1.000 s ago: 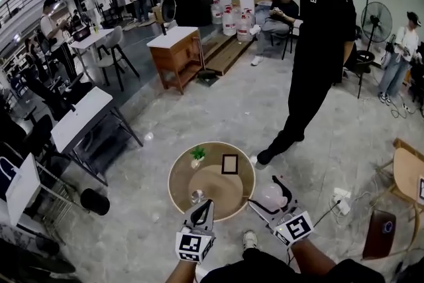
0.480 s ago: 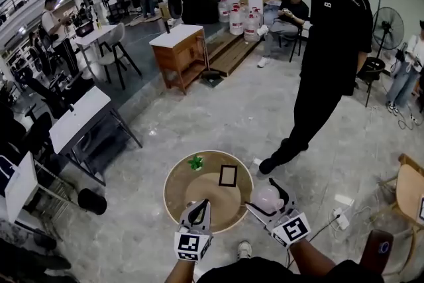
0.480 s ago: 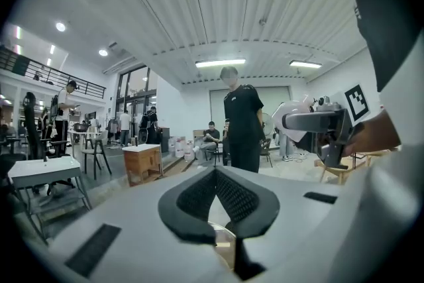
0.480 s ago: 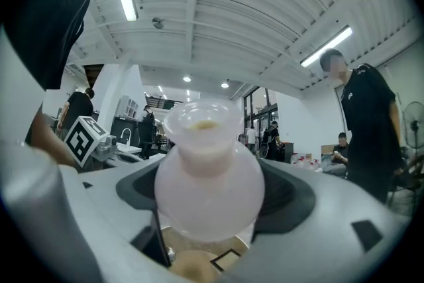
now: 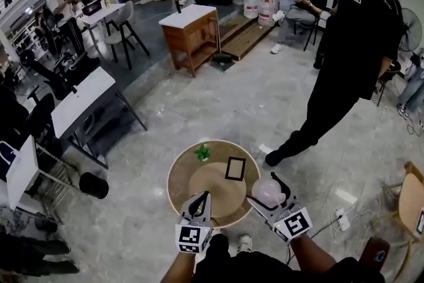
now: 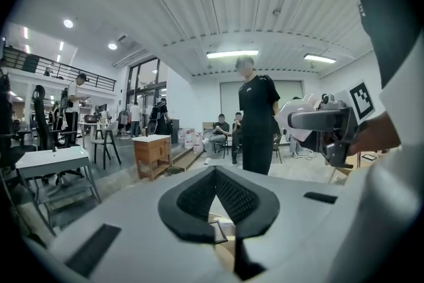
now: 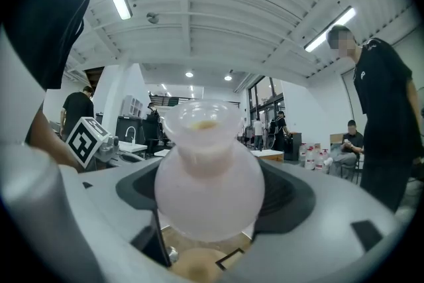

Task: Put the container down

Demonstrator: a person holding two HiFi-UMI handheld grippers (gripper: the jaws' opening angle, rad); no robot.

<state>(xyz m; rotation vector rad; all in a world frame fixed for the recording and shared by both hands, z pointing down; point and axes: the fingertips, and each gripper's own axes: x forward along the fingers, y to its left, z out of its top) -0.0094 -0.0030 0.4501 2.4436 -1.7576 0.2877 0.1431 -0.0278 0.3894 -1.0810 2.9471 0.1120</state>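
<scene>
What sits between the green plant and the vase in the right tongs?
A small black frame is between the plant and the vase; the head view shows it.

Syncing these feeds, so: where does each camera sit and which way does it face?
Head view: on the head, looking steeply down at the table; left tool, right tool and forearms show.
Left gripper view: on the left tool, facing forward at the bystander; its shut jaws show.
Right gripper view: on the right tool, facing forward; its jaws clamp the container.
Shared: all three show the bystander.
</scene>
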